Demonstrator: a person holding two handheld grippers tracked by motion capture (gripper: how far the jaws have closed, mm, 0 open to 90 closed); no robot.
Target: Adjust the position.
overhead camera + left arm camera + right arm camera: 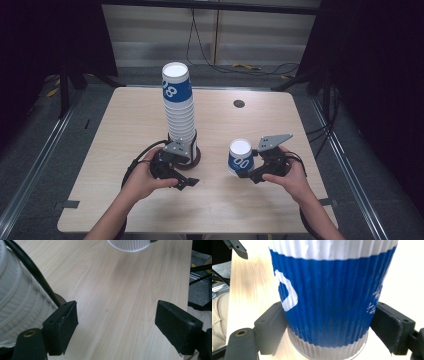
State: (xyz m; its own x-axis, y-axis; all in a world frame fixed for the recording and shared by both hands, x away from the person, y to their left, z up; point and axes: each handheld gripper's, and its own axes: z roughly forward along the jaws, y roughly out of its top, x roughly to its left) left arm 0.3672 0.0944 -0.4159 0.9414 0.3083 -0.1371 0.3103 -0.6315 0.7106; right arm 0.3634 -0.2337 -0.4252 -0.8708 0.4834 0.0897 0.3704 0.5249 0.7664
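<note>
In the high view, a tall stack of ribbed paper cups (179,105) stands upside down near the middle of the pale wooden surface (125,125), its top cup banded in blue. The left gripper (186,183) lies just near of the stack's foot, held in the left hand (142,180), its jaws spread with nothing between them. To the right, the right gripper (246,173) pinches a single blue-and-white cup (240,157) by its lower end, the cup tilted and its white end turned up and to the far side; the right hand (292,175) holds that gripper close to the surface's right edge. A dark round grommet (239,104) sits in the far part of the surface. Open wood lies to the left of the stack, along the near edge and between the two grippers.

The left gripper view shows what the high view cannot: the jaws stand well apart over bare wood, the stack's white ribbed rims (17,305) are just beside the left jaw, outside the gap, and a black cable (35,275) crosses in front of them. The rim of the single cup (128,246) shows at the far edge, well apart.

The right gripper view gives the grip close up: both pads press on the cup's blue ribbed wall (329,300) just above its white lower rim, one on each side. The tip of the other gripper (237,248) shows at the top left, apart.
</note>
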